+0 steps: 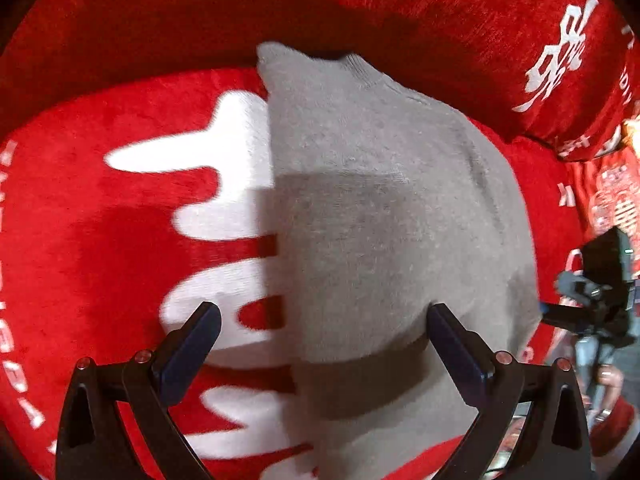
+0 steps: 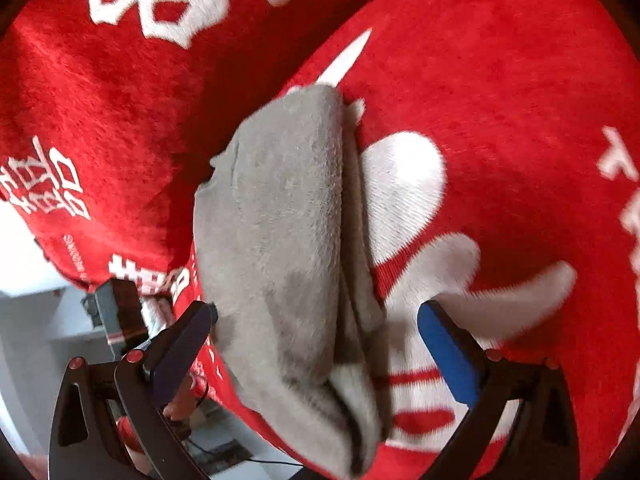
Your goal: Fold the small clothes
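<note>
A small grey fleece garment (image 1: 384, 216) lies folded on a red plush cushion (image 1: 80, 240) with white lettering. In the left wrist view it fills the middle, with a straight folded edge on its left. My left gripper (image 1: 324, 328) is open just above its near part, holding nothing. In the right wrist view the garment (image 2: 280, 240) lies as a long doubled strip with stacked layers at its near end. My right gripper (image 2: 316, 328) is open, its fingers on either side of that near end, not closed on it.
A red back cushion (image 1: 520, 40) with white characters rises behind the seat. The other gripper's black body (image 1: 600, 292) shows at the right edge of the left view. The seat's edge and the pale floor (image 2: 32, 320) lie at the lower left of the right view.
</note>
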`<state>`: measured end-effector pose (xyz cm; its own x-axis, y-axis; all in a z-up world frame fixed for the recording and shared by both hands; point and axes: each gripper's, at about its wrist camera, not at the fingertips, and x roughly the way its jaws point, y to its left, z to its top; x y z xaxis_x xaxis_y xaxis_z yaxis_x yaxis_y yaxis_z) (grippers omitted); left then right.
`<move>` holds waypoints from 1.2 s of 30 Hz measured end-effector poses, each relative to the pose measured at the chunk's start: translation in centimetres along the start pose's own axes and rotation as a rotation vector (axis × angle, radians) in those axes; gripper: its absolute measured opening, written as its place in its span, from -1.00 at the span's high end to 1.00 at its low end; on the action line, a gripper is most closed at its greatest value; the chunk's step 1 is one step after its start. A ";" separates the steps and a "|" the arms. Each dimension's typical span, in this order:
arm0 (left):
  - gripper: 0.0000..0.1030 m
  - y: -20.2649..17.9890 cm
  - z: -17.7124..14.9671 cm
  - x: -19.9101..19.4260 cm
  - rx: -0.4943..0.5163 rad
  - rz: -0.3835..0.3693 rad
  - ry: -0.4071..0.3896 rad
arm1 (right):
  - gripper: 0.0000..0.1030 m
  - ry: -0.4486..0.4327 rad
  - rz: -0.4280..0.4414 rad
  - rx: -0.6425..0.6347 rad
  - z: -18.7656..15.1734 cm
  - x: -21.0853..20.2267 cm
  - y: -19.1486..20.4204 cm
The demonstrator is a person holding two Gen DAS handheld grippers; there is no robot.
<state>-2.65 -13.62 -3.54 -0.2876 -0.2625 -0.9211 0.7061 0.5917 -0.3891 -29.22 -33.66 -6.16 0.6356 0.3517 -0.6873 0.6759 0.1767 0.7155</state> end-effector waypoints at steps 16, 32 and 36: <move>-0.47 -3.4 0.8 1.2 0.024 -0.035 -0.045 | -0.96 0.063 0.146 -0.042 1.3 4.1 2.2; 0.16 -2.1 -3.9 -8.3 0.043 -0.161 -0.114 | 0.36 0.107 0.261 -0.051 -2.8 2.1 6.5; 0.16 0.6 -7.4 -10.8 -0.001 -0.149 -0.127 | 0.36 0.143 0.284 -0.092 -5.2 3.0 8.4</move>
<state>-3.87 -4.78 6.09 -0.3053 -0.4415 -0.8437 0.6610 0.5395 -0.5215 -23.58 -26.31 -1.53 0.7304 0.5235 -0.4387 0.4385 0.1329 0.8888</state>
